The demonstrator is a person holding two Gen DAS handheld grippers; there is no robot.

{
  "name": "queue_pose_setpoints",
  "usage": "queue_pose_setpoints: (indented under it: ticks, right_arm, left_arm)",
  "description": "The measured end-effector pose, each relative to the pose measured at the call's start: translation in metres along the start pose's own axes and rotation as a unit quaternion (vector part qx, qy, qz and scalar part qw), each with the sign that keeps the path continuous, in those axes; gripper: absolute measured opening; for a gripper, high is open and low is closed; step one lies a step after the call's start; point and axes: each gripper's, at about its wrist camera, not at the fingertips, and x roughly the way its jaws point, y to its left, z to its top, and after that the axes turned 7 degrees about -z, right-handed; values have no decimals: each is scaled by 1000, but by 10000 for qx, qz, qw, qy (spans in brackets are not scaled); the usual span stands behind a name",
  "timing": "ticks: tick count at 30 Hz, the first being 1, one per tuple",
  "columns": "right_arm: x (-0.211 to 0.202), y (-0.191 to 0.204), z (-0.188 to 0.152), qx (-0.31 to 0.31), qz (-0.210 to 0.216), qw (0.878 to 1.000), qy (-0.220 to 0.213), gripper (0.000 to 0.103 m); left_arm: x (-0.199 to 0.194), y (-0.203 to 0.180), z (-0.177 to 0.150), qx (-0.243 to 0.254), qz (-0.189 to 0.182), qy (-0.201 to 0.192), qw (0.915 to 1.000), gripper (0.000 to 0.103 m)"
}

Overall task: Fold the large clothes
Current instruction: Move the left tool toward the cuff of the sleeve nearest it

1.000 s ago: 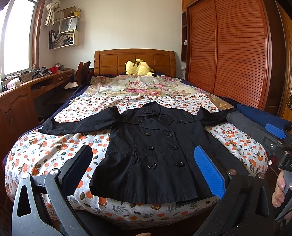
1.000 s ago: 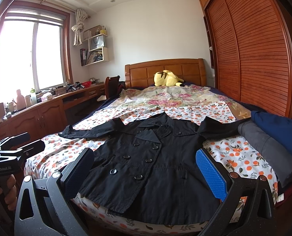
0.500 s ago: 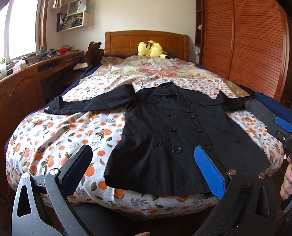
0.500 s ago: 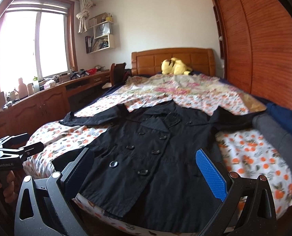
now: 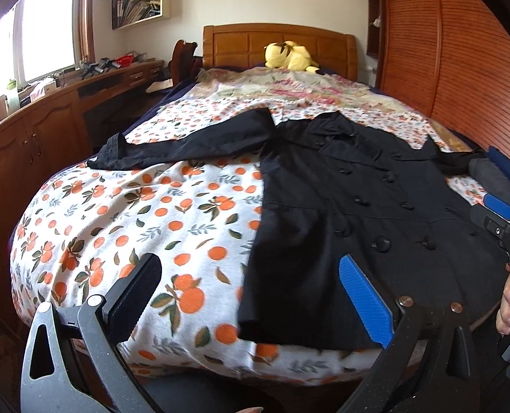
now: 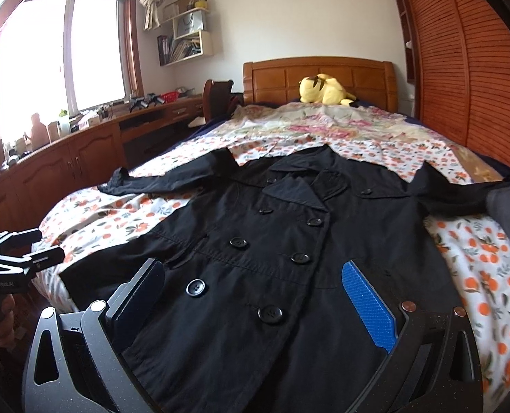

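Observation:
A black double-breasted coat (image 5: 351,206) lies flat, front up, on the bed with both sleeves spread out; it also shows in the right wrist view (image 6: 272,241). My left gripper (image 5: 251,296) is open and empty, hovering over the coat's lower left hem corner near the foot of the bed. My right gripper (image 6: 255,296) is open and empty, low over the coat's lower front, near its buttons. The right gripper shows at the right edge of the left wrist view (image 5: 502,220), and the left gripper at the left edge of the right wrist view (image 6: 17,251).
The bed has an orange-print sheet (image 5: 134,206) and a wooden headboard (image 5: 279,44) with a yellow plush toy (image 5: 289,56). Folded grey and blue clothes (image 6: 509,206) lie at the bed's right edge. A wooden desk (image 6: 83,158) runs along the left, a wardrobe (image 6: 468,69) along the right.
Both grippers have moved forward and down toward the coat's lower hem. The left one has shifted toward the hem's left corner. Both stay open.

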Motion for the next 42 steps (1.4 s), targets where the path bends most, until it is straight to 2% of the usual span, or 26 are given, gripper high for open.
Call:
queue_pose_setpoints:
  ticks: [13,22,29,34,36,39,42]
  right_arm:
    - [56,16,22,-322,184,9988,309,103]
    - [83,35,43,-535,196,9981,223,103]
    - [102,42,44,-701,314,9967,246,103]
    - [123,45,29,-871,382,9939,558,103]
    - [125,42,23,-835,397,9936,645,103]
    - [124,38,21,-794,391,9939,653,103]
    - [121,38,14,-845,335,9938,645,103]
  left_arm:
    - [57,46,19,-176,245,232,9993,103]
    - [94,93,44,-149,499,432,9977,103]
    - [126,136,71,-282,361,613,9971,103]
    - [151,177,100,-496,361,590,9964,103]
    - [164,200,112,-708,344,588,9952,98]
    - [185,228,127,-965,346,665,9925,83]
    - [207,257,139,-1298,510,717,9876,72]
